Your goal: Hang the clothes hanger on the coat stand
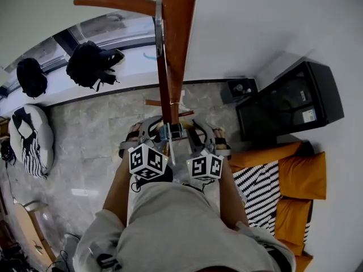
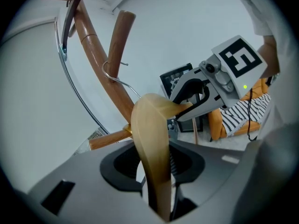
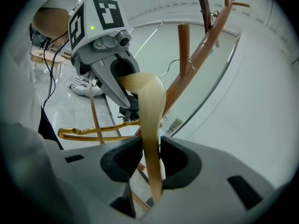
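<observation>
The coat stand [image 1: 176, 50] is a tall brown wooden pole with upward-slanting pegs, rising towards the head camera. The pale wooden clothes hanger [image 2: 152, 139] has its wire hook [image 2: 110, 73] round one peg [image 2: 117, 41]. One hanger arm runs between the jaws of my left gripper [image 1: 152, 137], with a thin gap showing beside one pad. My right gripper [image 1: 195, 135] is shut on the other arm [image 3: 149, 125], both pads against the wood. In the right gripper view the hook [image 3: 175, 63] sits beside the same peg [image 3: 183, 45]. The two grippers face each other close to the pole.
A gold-coloured hanger [image 3: 93, 132] hangs lower by the stand. A black cabinet [image 1: 289, 101], orange cushions [image 1: 303, 174] and a striped rug [image 1: 261, 186] lie at the right. Black bags [image 1: 91, 64] rest on the white ledge at the left, near a striped round seat [image 1: 31, 140].
</observation>
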`<act>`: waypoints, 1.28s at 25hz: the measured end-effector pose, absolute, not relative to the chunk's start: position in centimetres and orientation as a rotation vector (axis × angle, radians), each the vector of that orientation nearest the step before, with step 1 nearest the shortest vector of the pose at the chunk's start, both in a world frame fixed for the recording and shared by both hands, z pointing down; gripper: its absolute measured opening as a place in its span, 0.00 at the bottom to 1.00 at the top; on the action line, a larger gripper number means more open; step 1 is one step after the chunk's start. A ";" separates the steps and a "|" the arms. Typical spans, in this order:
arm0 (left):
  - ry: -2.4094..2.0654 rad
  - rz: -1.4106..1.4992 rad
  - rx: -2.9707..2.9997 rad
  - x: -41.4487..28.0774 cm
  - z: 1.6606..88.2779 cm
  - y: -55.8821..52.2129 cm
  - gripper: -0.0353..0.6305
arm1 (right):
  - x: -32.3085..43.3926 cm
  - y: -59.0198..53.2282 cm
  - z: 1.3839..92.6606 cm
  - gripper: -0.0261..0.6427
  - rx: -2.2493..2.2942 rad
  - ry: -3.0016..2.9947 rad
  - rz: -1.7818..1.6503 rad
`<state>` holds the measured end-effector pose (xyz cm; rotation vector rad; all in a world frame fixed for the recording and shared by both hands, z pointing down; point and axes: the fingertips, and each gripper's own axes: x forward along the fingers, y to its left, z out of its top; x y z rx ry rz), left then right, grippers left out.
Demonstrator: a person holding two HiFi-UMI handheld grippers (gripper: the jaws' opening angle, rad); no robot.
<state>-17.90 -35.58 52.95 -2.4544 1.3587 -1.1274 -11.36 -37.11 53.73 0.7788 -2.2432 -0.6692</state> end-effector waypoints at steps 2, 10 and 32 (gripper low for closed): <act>1.374 -1.131 -2.444 -18.0 52.9 -35.6 0.25 | -11.4 -37.0 53.7 0.20 0.779 -2.244 -0.670; 1.496 -1.129 -2.352 -19.1 52.3 -35.8 0.35 | -11.3 -36.9 53.5 0.23 0.808 -2.284 -0.610; 1.720 -1.019 -2.336 -18.7 50.4 -31.4 0.42 | -8.9 -32.6 50.8 0.31 0.872 -2.455 -0.486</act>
